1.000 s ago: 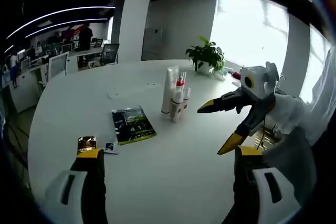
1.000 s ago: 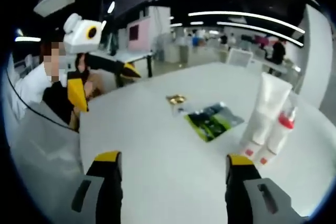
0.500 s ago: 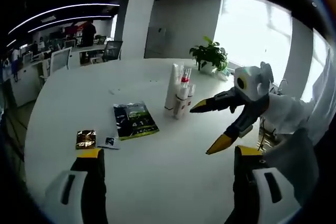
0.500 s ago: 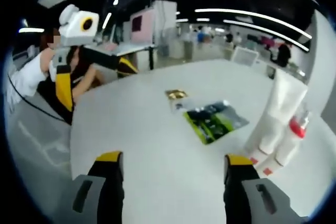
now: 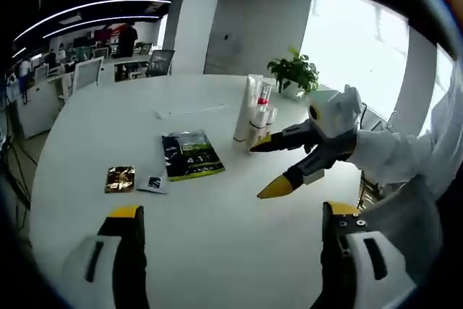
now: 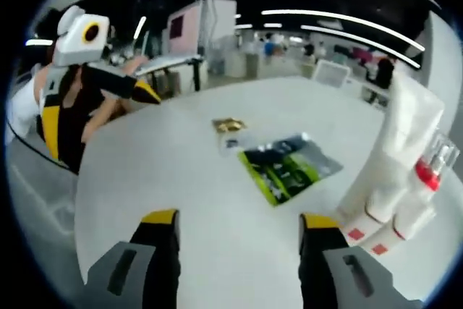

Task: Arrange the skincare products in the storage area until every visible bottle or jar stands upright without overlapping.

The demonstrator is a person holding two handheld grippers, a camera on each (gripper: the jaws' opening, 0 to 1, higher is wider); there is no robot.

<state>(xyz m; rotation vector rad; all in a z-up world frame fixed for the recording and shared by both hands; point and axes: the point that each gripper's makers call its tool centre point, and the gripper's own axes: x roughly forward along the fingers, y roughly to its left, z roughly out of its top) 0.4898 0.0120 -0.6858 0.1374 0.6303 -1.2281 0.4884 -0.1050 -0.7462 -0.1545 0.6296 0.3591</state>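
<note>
The right tongs (image 5: 278, 164) have closed in on the upright tubes and bottles (image 5: 257, 115), which now stand just ahead of their spread, empty tips. The left tongs (image 5: 228, 215) hang wide open, holding nothing, well short of them; a grasp looks imminent.

Cluster of white plastic skincare tubes (image 5: 248, 108) (image 6: 387, 164) and small red-capped clear bottles (image 5: 264, 96) (image 6: 428, 173) — all upright, pressed together — standing on the round white table (image 5: 217, 208), beyond the green-and-black sachet (image 5: 191, 155).
</note>
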